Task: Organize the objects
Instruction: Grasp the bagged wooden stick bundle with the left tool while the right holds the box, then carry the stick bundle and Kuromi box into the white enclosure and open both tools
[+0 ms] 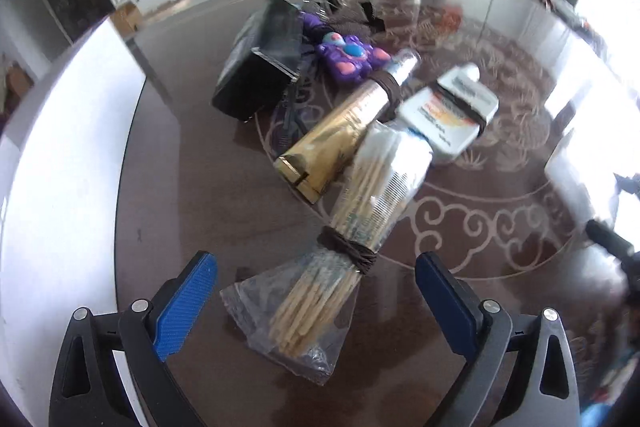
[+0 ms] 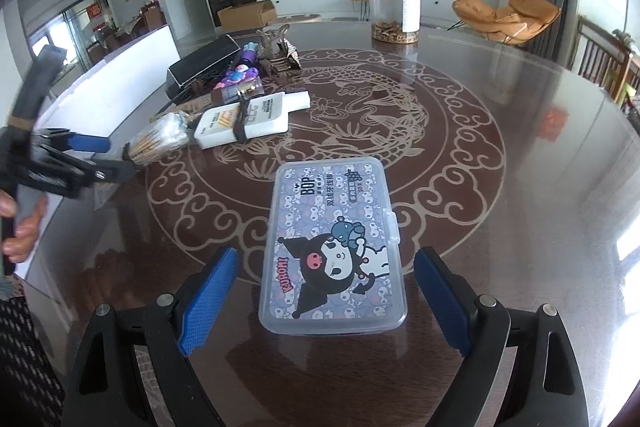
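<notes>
We note the clear plastic bag of wooden cotton swabs (image 1: pixel 316 291) between the parted left gripper (image 1: pixel 316 303) fingers, untouched, long axis toward one o'clock; right gripper (image 2: pixel 326 301) fingers also apart.

Both tools (image 1: pixel 316 303) (image 2: pixel 326 301) wide apart

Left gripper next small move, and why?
Probably lower the left gripper a little further and close on the bag of cotton swabs. Its jaws stand open with the bag's near end between them, pads not yet touching. The right gripper hangs open astride the floss box, so that side can wait.
</notes>
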A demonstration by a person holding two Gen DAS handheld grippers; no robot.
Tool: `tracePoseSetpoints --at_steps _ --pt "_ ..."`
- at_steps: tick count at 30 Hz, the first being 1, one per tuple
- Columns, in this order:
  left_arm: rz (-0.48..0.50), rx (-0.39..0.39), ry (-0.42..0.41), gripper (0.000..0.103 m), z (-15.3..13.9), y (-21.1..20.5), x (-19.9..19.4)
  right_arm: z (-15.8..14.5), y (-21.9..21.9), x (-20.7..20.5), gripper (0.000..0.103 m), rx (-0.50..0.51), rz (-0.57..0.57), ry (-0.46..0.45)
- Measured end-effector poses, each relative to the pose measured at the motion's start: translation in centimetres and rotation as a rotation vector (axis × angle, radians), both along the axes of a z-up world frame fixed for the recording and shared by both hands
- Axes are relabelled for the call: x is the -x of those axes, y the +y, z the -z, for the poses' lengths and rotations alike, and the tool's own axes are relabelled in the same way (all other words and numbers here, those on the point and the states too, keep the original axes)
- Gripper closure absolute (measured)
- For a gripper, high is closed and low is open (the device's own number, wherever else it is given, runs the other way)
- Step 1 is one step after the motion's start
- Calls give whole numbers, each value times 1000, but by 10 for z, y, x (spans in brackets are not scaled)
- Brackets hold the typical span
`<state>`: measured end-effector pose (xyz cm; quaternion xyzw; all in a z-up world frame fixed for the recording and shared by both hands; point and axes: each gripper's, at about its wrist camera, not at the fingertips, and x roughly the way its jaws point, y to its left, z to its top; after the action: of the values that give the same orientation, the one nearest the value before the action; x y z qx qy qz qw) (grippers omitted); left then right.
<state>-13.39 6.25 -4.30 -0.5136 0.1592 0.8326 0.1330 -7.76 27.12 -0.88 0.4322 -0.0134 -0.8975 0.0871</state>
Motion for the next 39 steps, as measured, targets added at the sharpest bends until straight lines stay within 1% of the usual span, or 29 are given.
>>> tracePoseSetpoints --at_steps 1,2,3,4,5,6,7,8,9,11,12,13,15,17,19,20,22,24,25,26,28,29,30,32,34,36,37,39 --pt "15 -9 8 32 -1 4 -2 -3 1 4 13 9 -8 -28" --pt "10 -18 10 56 -2 5 -3 -6 2 7 13 12 -14 -49" --pt "-9 -22 15 63 -4 4 -4 -10 1 12 13 3 -20 -70" --pt "-25 -21 16 66 -4 3 -6 -12 0 19 13 -14 -31 -101" --pt "-40 -32 25 71 -5 2 -9 -13 -2 26 13 -31 -43 -133" --pt "-49 -51 25 73 -8 -4 -15 -12 -4 32 13 -49 -54 -165" --pt "-62 -76 25 74 -9 -8 -21 -9 -7 38 13 -71 -68 -199" --pt "-87 -121 29 74 -10 -17 -32 -5 -9 42 19 -94 -84 -226" --pt "-104 -148 33 74 -12 -22 -40 -4 -10 42 40 -106 -95 -233" --pt "-146 -204 51 75 -14 -32 -58 -4 -13 38 40 -138 -107 -239" --pt "-171 -235 60 75 -17 -40 -67 -5 -12 35 40 -142 -99 -228" --pt "-197 -268 74 75 -23 -49 -77 -8 -9 30 40 -134 -89 -212" --pt "-232 -317 100 75 -31 -64 -90 -15 -6 22 40 -88 -80 -191" --pt "-267 -374 142 75 -49 -78 -101 -27 -9 18 40 -51 -81 -158" --pt "-291 -396 183 75 -68 -93 -108 -46 -21 18 40 -22 -101 -114" --pt "-314 -404 217 75 -84 -109 -113 -56 -28 21 40 -8 -112 -96" --pt "-355 -415 249 75 -104 -135 -117 -81 -52 30 40 29 -157 -51" --pt "-441 -421 275 75 -123 -173 -117 -105 -84 40 40 45 -215 -1" --pt "-478 -411 284 75 -129 -188 -119 -118 -104 46 40 54 -252 25" --pt "-546 -390 289 75 -132 -211 -117 -128 -123 50 40 65 -282 45" --pt "-641 -381 266 75 -128 -243 -114 -151 -167 63 40 99 -350 91" --pt "-680 -374 250 75 -123 -255 -114 -160 -187 67 40 111 -381 110" --pt "-714 -361 229 75 -117 -264 -113 -169 -217 76 40 118 -420 135" --pt "-770 -334 179 75 -99 -280 -108 -176 -258 88 40 121 -470 158" --pt "-800 -315 136 75 -85 -288 -107 -176 -304 105 40 108 -518 168" --pt "-816 -300 101 75 -74 -288 -106 -170 -343 119 40 81 -557 168" --pt "-824 -289 77 75 -68 -292 -101 -163 -365 126 40 54 -573 155" --pt "-832 -284 47 74 -60 -294 -98 -148 -393 138 40 13 -586 129"
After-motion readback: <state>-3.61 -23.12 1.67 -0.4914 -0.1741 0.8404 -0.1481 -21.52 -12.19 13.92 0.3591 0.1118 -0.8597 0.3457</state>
